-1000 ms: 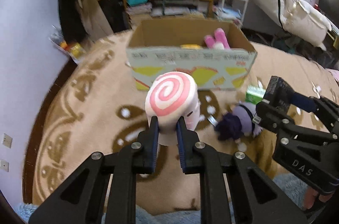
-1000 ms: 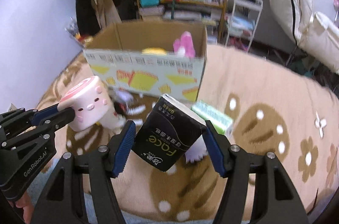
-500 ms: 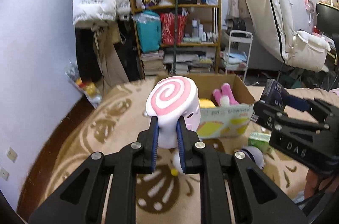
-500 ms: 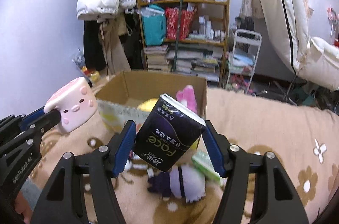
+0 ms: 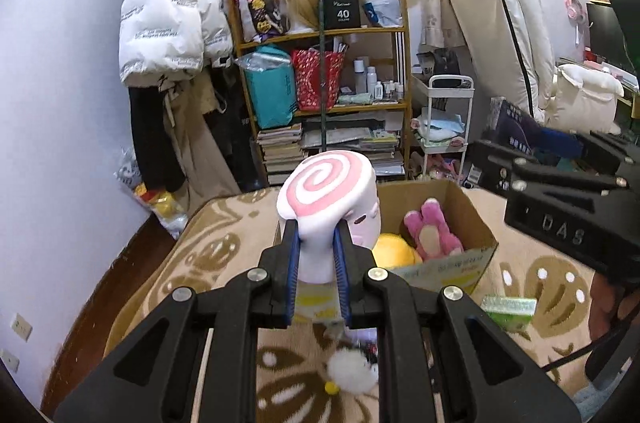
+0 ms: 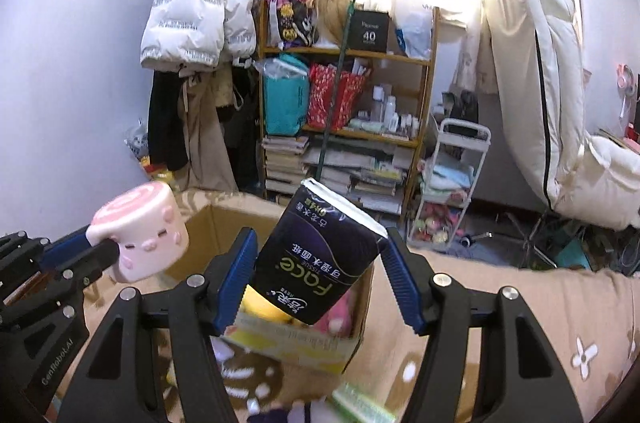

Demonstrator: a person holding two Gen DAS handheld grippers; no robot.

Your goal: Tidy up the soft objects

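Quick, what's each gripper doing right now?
Left gripper: shut on the pink swirl plush.
Right gripper: shut on the dark tissue pack.

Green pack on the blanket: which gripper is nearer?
Right. The right gripper, clamping the tissue pack, hangs above the green pack; the left gripper, holding the swirl plush, is further left.

Each view looks forward along its own gripper's two black fingers and slightly downward, from close behind them. The left wrist view faces the open brown cardboard box (image 5: 472,223) on the beige patterned carpet (image 5: 192,255), with the right gripper's side at its right edge. The right wrist view faces the same box (image 6: 224,223) from further right, with the left gripper at its left edge. Both views share the wooden shelf unit (image 5: 404,63) (image 6: 428,63) behind.
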